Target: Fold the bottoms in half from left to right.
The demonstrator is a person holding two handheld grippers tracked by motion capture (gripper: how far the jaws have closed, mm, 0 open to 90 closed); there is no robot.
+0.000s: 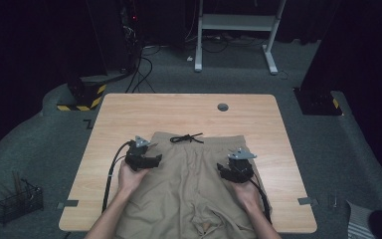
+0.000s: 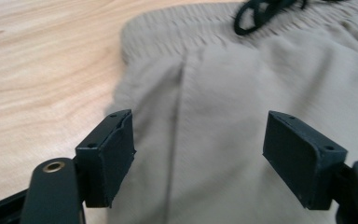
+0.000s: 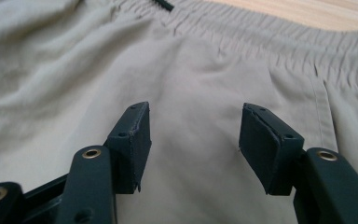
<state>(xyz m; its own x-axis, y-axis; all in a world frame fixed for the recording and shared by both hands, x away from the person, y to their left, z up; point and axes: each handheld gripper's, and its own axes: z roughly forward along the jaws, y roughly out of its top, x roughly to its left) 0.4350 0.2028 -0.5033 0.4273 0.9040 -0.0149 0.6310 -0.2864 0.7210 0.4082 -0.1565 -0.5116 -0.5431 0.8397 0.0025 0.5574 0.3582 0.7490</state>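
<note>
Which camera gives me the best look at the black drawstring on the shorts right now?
The high view: the whole drawstring lies knotted at the waistband of the shorts, between both grippers. The left gripper view catches only a blurred loop at its top edge; the right gripper view shows just one tip.

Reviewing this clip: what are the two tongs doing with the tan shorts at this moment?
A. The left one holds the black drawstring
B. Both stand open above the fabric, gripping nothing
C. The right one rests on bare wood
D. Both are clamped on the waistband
B: the left tongs and the right tongs each show a wide gap between their pads, with the tan shorts lying loose beneath and nothing pinched.
</note>
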